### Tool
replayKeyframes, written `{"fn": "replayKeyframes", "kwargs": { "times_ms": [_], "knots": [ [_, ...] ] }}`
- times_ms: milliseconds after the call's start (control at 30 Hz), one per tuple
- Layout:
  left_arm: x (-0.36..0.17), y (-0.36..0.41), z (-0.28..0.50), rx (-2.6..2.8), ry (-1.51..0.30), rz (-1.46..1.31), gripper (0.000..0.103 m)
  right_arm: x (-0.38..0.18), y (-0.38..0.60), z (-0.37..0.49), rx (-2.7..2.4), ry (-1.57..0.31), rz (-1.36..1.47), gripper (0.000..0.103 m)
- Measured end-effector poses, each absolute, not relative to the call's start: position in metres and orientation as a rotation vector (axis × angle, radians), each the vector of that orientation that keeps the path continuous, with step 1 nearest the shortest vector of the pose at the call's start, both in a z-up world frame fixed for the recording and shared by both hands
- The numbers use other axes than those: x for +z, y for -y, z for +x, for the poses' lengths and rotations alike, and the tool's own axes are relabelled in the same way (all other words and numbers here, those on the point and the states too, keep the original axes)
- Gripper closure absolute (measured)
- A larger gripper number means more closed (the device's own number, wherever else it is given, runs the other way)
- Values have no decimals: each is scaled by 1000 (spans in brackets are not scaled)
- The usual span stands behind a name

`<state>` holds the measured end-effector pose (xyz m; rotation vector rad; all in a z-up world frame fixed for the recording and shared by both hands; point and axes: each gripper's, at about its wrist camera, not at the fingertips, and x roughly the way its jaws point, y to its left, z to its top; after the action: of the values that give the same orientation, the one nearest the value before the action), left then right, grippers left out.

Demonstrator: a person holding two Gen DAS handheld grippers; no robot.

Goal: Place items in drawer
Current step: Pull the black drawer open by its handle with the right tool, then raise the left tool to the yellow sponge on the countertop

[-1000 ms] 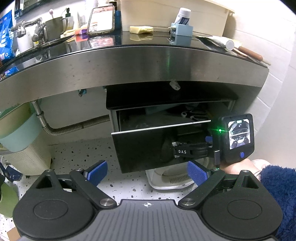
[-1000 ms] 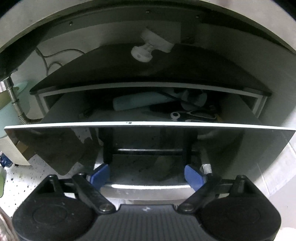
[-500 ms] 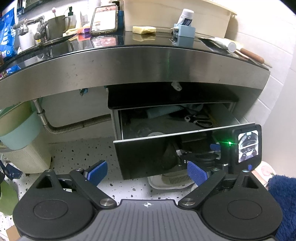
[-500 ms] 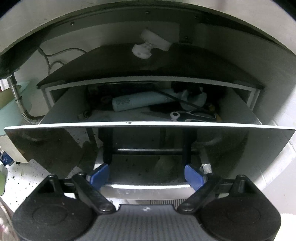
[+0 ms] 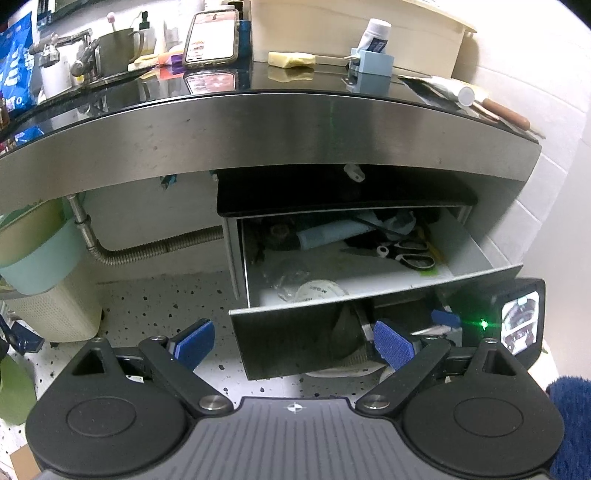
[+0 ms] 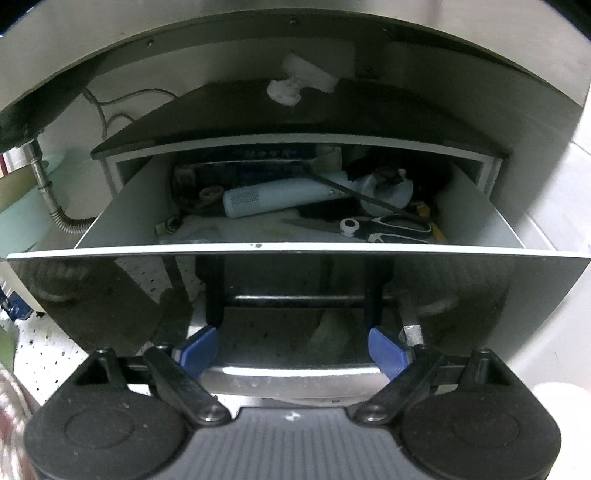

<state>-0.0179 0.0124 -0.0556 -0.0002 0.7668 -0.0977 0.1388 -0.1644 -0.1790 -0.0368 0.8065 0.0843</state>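
The drawer [image 5: 480,266] under the steel counter stands pulled out, its glossy black front [image 5: 295,339] facing me. Inside lie black-handled scissors [image 5: 410,254], a pale blue tube-shaped device [image 5: 328,234] and clutter. My right gripper [image 6: 291,350] is open, its blue pads at the bottom lip of the drawer front [image 6: 110,291]; the scissors [image 6: 384,227] and blue device [image 6: 280,197] show over the front. It also shows in the left wrist view [image 5: 443,319] at the drawer's right corner. My left gripper [image 5: 293,343] is open and empty, in front of the drawer.
On the counter top [image 5: 258,107] sit a phone [image 5: 212,35], a yellow sponge [image 5: 291,59], a blue holder with a white bottle [image 5: 373,55], a tube [image 5: 443,90] and a metal cup [image 5: 116,48]. A corrugated pipe [image 5: 147,251] and a mint-rimmed basket [image 5: 44,266] stand left.
The drawer has slid out toward me with the right gripper at its front; more of its contents now show. The left gripper stayed open and rose slightly.
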Motion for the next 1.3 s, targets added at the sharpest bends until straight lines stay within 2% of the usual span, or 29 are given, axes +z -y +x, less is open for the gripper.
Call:
{"fn": "replayKeyframes", "kwargs": {
  "times_ms": [867, 1300],
  "knots": [
    [-50, -13, -21, -105, -732, 5, 9, -177, 170, 103, 81, -847, -34, 14],
    [9, -10, 17, -125, -616, 112, 9, -158, 177, 80, 138, -753, 0, 14]
  ]
}}
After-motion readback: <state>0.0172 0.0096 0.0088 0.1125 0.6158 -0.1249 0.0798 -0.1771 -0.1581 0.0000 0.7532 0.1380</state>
